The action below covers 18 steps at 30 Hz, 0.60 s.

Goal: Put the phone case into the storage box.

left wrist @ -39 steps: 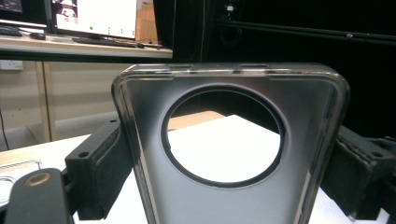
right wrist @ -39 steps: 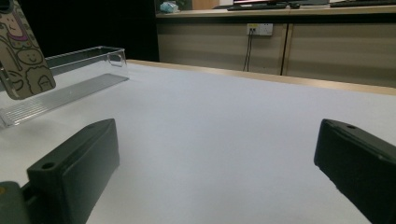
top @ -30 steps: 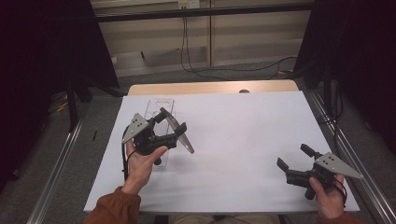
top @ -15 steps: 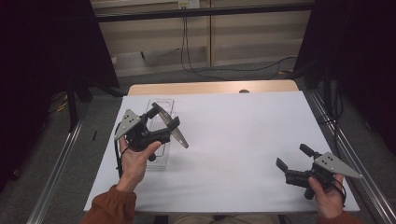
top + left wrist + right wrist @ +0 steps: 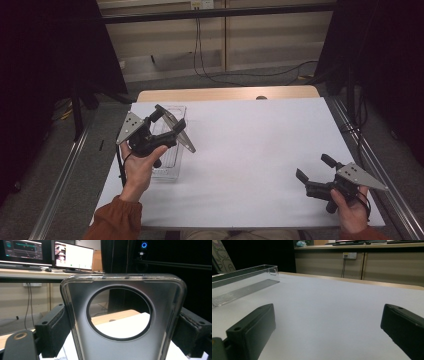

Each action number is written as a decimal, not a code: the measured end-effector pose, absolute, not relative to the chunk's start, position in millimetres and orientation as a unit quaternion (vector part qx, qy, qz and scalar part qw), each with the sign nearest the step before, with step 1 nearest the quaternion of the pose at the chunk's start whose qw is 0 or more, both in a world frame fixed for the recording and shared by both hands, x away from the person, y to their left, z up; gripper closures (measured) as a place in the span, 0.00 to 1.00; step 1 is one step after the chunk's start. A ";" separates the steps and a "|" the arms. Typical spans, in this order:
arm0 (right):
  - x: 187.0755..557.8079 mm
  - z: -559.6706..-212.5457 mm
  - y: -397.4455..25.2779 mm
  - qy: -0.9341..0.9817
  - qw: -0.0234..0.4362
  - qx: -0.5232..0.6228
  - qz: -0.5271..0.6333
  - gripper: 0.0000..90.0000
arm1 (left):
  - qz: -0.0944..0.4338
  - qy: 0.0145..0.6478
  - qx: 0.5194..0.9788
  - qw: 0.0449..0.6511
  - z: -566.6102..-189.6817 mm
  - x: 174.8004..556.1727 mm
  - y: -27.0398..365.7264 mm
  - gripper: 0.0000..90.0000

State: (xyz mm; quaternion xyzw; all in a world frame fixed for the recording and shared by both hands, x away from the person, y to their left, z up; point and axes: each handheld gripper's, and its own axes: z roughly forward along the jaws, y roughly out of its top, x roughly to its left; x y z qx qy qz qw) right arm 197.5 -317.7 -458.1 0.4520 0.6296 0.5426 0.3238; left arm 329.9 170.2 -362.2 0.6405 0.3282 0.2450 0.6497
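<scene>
Left claw [image 5: 120, 340] clamps the phone case [image 5: 122, 315] by its side edges above the clear tray [image 5: 167, 145]; light, flexy, slick, so grip low; right claw [image 5: 316, 176] wide open.

At the frame's left the tray [image 5: 167, 167] lies on the table [image 5: 250, 150] under the left gripper [image 5: 167, 121]; the right gripper [image 5: 315, 172] sits lower right.

A lab or recording room is shown: a white-topped table [image 5: 240, 150] is framed by metal rails [image 5: 60, 185] and black curtains [image 5: 45, 55], with loose cables [image 5: 260, 74] along the wall and lit computer monitors [image 5: 73, 255] on a desk behind.
</scene>
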 end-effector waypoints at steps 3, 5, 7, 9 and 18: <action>197.1 -457.7 -317.5 0.632 0.324 0.448 0.543 0.00 | 0.249 0.337 0.632 0.652 -361.6 331.5 172.8 0.14; 197.2 -458.0 -317.1 0.632 0.323 0.449 0.543 0.00 | 0.249 0.337 0.632 0.652 -360.5 332.0 175.3 0.14; 197.4 -458.1 -317.2 0.631 0.323 0.451 0.543 0.00 | 0.255 0.345 0.622 0.655 -358.9 333.7 176.3 0.14; 197.4 -458.0 -317.0 0.632 0.322 0.450 0.543 0.00 | 0.265 0.346 0.622 0.650 -356.3 334.7 178.5 0.14; 197.1 -458.0 -316.9 0.630 0.325 0.451 0.542 0.00 | 0.294 0.360 0.605 0.646 -352.7 341.2 185.1 0.14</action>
